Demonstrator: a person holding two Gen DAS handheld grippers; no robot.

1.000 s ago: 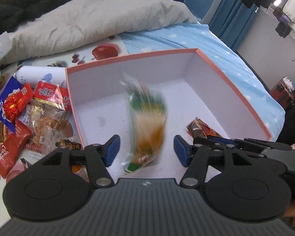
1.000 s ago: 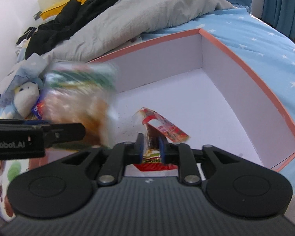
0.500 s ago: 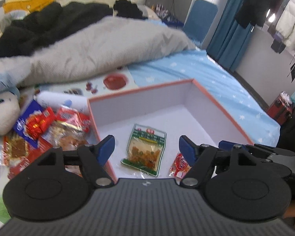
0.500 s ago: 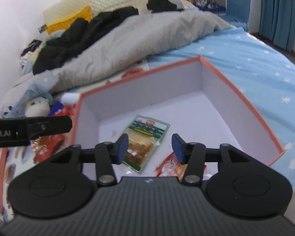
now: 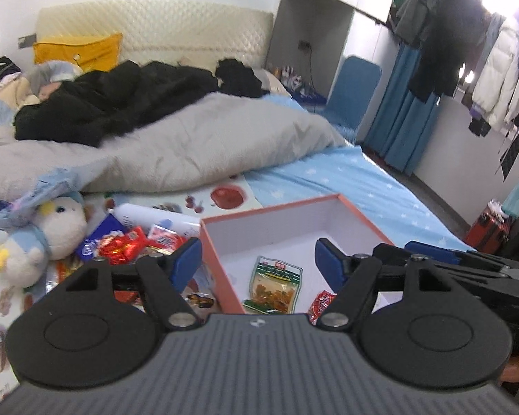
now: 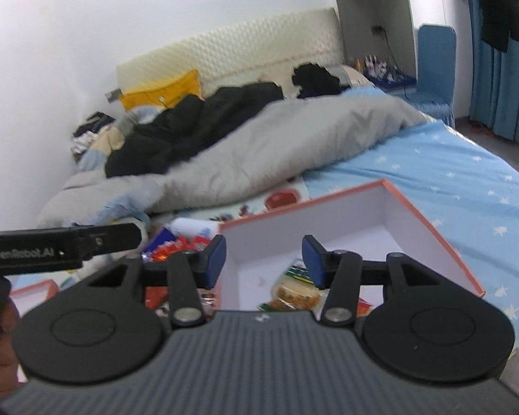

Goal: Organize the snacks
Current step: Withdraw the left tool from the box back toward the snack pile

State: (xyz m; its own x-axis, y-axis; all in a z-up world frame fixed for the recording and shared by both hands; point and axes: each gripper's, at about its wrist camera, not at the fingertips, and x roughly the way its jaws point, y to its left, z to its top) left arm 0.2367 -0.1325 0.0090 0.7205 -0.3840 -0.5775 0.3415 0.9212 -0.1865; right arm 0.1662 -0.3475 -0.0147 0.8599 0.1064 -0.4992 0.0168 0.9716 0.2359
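Left wrist view is showing the left claw [image 5: 257, 264] hanging spread and empty above the box [image 5: 221, 259], where the green snack packet [image 5: 275, 285] is already lying, while more snacks [image 5: 128, 243] are waiting on the bed [image 5: 346, 180], likely next.

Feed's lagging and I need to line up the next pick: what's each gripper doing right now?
Left gripper: open, holding nothing.
Right gripper: open, empty; its jaws have just been opening, nothing between them.

Box [image 5: 221, 269]: open, white inside w/ orange rim, on bed. Contents: green-topped clear snack pkt [image 5: 276, 285] lying flat; red pkt [image 5: 321, 305] just beside. Loose snack pile [image 5: 128, 243] left of box.
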